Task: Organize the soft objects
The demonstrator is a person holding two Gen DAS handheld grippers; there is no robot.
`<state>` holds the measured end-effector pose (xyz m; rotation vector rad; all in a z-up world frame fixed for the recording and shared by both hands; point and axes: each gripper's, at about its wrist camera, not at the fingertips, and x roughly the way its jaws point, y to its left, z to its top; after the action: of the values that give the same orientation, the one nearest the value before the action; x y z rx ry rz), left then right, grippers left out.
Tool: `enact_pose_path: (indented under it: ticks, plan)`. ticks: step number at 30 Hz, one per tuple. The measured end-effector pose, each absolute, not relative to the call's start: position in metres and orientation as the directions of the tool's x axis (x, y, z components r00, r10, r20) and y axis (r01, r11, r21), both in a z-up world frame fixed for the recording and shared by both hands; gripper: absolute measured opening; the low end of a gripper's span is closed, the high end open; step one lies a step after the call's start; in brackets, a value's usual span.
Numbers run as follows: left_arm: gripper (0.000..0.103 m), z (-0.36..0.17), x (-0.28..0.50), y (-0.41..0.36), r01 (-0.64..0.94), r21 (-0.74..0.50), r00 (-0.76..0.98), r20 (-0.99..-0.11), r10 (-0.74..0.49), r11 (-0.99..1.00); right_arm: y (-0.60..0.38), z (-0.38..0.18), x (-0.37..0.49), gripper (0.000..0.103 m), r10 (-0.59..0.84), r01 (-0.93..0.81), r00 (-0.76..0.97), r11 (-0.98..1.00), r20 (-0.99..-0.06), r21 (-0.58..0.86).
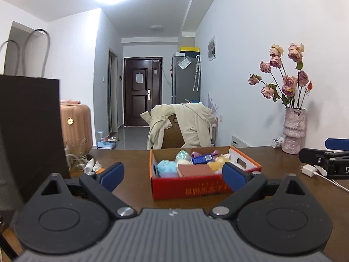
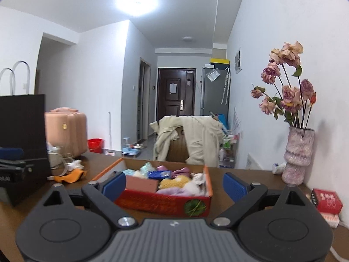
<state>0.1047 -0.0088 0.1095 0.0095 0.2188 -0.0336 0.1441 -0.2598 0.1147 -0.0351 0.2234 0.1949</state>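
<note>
The left gripper (image 1: 172,175) has its jaws spread wide with nothing between the blue pads (image 1: 112,174), which touch nothing. Just ahead of it, slightly right of centre, sits the red box (image 1: 196,187) on the table (image 1: 135,163), filled with soft toys (image 1: 166,168) and a pink sponge (image 1: 195,170). To its left stands a dark bag (image 1: 30,126); far to its right, a vase (image 1: 293,130) of roses. The right gripper (image 2: 174,185) is likewise spread and empty. The box (image 2: 152,203) lies just ahead, toward its left finger, the sponge (image 2: 140,184) nearest. A red packet (image 2: 327,199) lies to its right.
</note>
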Motion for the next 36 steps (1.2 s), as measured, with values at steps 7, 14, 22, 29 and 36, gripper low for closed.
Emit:
enact_pose_path:
  ticks: [7, 14, 22, 29, 36]
  plan:
    - [0.103, 0.090, 0.043, -0.001, -0.002, -0.025, 0.975, -0.221, -0.004, 1.000, -0.250, 0.097, 0.079, 0.100, 0.201, -0.197, 0.956, 0.980, -0.213, 0.039]
    - [0.103, 0.076, 0.000, -0.001, -0.022, 0.013, 0.975, -0.220, 0.024, 1.000, -0.239, 0.064, 0.019, 0.103, 0.227, -0.201, 0.938, 0.972, -0.262, 0.124]
    - [0.103, 0.079, -0.005, -0.005, -0.014, 0.023, 0.980, -0.197, 0.018, 1.000, -0.233, 0.066, 0.005, 0.103, 0.204, -0.191, 0.943, 0.979, -0.264, 0.074]
    - [0.103, 0.079, -0.005, -0.006, -0.016, 0.019, 0.981, -0.195, 0.020, 1.000, -0.234, 0.069, 0.009, 0.103, 0.200, -0.187, 0.943, 0.979, -0.265, 0.074]
    - [0.103, 0.079, -0.005, -0.007, -0.015, 0.019, 0.981, -0.194, 0.018, 1.000, -0.236, 0.068, 0.007, 0.103, 0.206, -0.193, 0.945, 0.978, -0.253, 0.072]
